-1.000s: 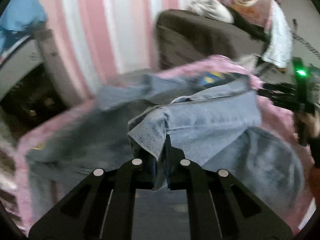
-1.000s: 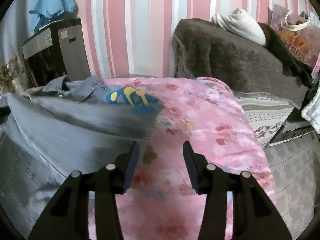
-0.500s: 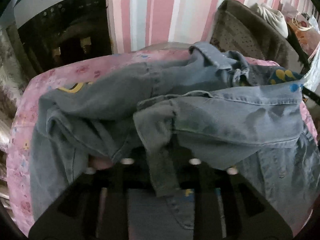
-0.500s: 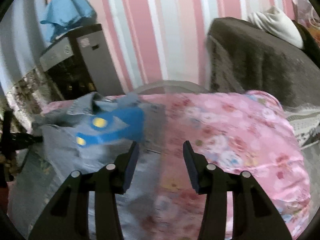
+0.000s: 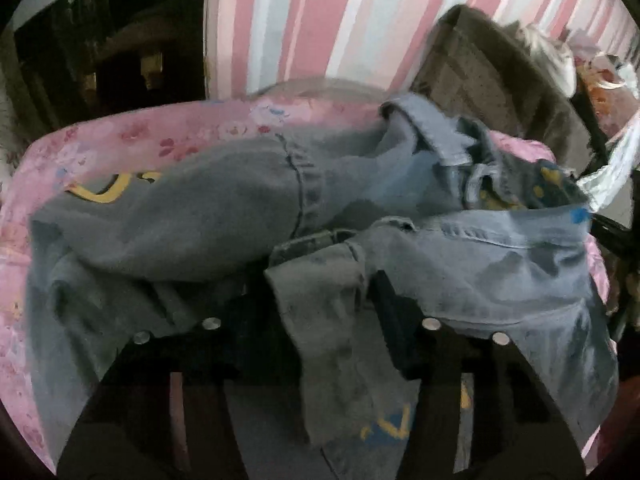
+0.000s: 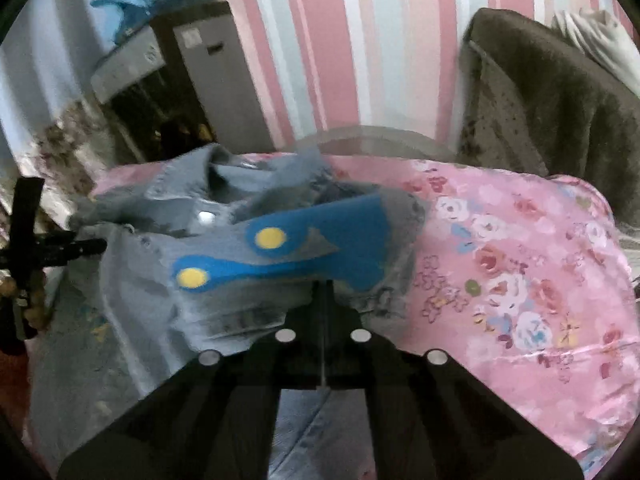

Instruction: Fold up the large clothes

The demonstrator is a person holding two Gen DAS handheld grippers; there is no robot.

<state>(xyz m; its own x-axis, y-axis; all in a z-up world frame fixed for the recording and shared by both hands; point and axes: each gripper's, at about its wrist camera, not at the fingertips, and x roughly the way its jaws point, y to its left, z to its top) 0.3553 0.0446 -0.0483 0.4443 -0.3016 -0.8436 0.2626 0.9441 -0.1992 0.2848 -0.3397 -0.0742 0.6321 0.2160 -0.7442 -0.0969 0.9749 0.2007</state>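
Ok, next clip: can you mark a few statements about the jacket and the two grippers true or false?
1. The right gripper has its jaws shut at the edge of the denim jacket. True.
2. The jacket lies on a plain white sheet. False: it lies on a pink floral cover.
3. The patch just beyond the right gripper is blue with yellow dots. True.
4. The left gripper is clamped tight on a sleeve. False: its jaws stand apart, having just been opening, and the sleeve cuff lies loose between them.
5. The wall behind is striped. True.
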